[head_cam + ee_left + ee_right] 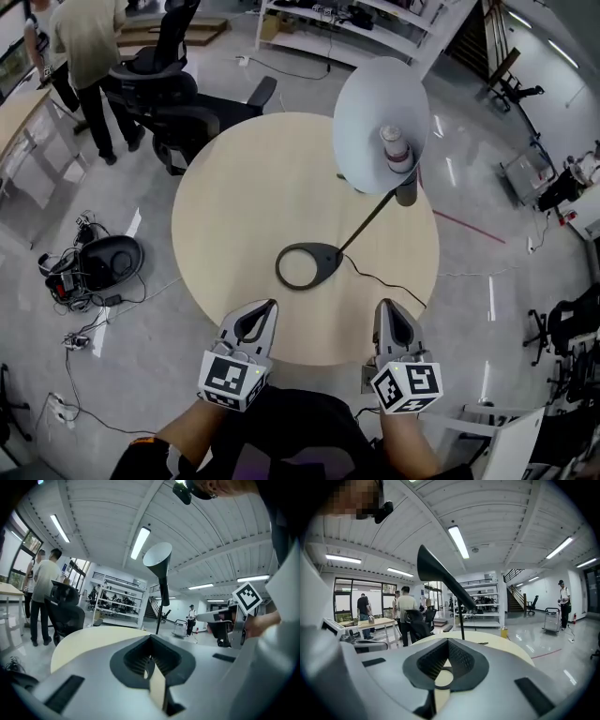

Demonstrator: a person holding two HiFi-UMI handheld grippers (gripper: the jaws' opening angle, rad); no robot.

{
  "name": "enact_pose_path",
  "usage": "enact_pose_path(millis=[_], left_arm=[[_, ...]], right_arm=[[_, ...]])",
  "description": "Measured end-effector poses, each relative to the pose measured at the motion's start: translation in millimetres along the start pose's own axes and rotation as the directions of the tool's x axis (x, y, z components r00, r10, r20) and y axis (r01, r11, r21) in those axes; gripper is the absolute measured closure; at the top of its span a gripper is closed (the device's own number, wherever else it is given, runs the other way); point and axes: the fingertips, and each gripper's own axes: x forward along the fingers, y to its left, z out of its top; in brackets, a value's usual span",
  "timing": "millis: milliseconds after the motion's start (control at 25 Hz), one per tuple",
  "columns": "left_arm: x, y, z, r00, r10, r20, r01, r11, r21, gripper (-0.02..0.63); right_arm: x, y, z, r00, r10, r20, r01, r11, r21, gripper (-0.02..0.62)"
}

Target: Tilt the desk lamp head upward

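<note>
**While both grippers sit closed, the lamp stands alone**

Where the round table (234,197) meets the person's body, the left gripper (270,306) and right gripper (385,307) rest side by side. Each has its jaws together on nothing, well short of the desk lamp. The lamp's ring base (307,264) sits mid-table. Its stem leans toward the far right, where the lamp head (370,108) opens upward, bulb (397,148) showing. The only print is black-and-white square markers (patterns, not words) on each marker cube (232,378).
</note>
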Motion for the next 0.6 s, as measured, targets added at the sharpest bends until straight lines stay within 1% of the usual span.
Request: enact_pose_path(millis=[200, 320, 480, 600], left_arm=[[-33.4, -33.9, -12.0, 1.000, 0.027, 0.006, -0.027, 1.000, 0.000, 0.558], [-60.7, -71.8, -22.6, 0.999, 0.039, -0.005, -0.039, 0.999, 0.014, 0.559], [-100.4, -126.8, -35.0, 0.998, 0.063, -0.016, -0.062, 0.997, 0.054, 0.558], [-130.7, -154.3, -49.4, 0.995, 0.090, -0.033, -0.087, 0.993, 0.074, 0.559]], right_arm=[[-43.7, 20.4, -25.3, 0.999, 0.049, -0.011, -0.049, 0.999, -0.017, 0.580], [-86.7, 22.8, -43.1, 0.998, 0.069, -0.010, -0.069, 0.998, -0.003, 0.580], [-145.4, 19.0, -59.6, 0.997, 0.082, 0.009, -0.082, 0.996, 0.020, 0.580], [-178.5, 23.2, -73.6, 0.996, 0.089, 0.023, -0.090, 0.995, 0.032, 0.580]])
